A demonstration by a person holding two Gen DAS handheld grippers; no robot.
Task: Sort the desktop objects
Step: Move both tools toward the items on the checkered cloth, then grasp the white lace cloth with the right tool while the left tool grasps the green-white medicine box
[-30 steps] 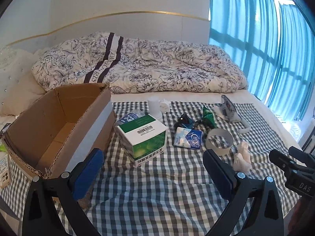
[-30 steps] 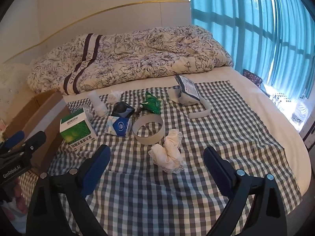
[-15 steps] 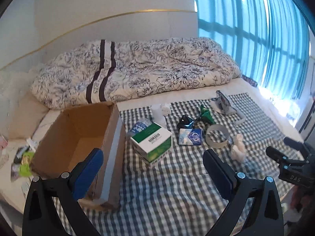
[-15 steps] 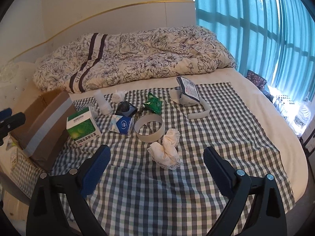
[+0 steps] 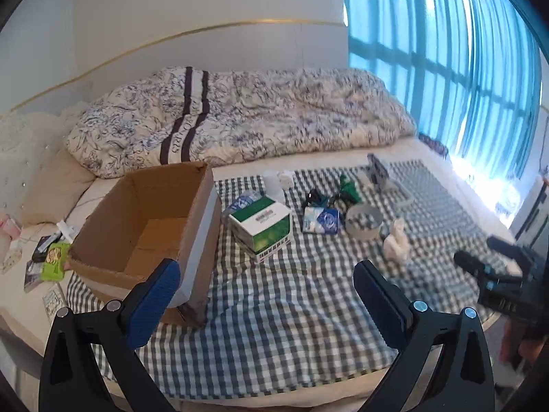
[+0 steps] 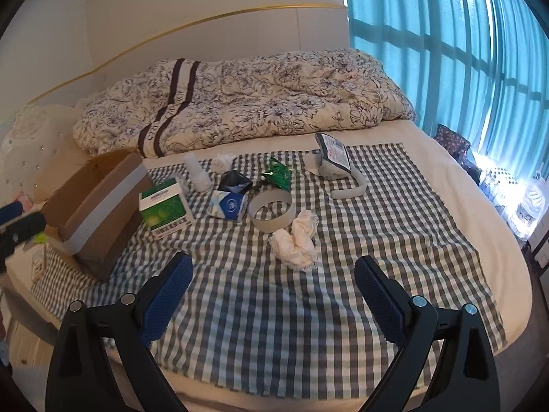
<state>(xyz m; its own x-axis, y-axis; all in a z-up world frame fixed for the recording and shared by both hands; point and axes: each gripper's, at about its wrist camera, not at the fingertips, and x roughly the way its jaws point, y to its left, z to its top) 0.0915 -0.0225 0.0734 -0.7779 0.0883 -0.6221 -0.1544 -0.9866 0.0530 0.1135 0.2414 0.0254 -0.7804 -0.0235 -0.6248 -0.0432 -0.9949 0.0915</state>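
Pulled back and up over the last second: both views wider. Left gripper and right gripper spread wide, holding nothing. Beyond left fingers, cardboard box, then green carton. Beyond right fingers, crumpled cloth, tape ring. Sorting apparently unstarted.
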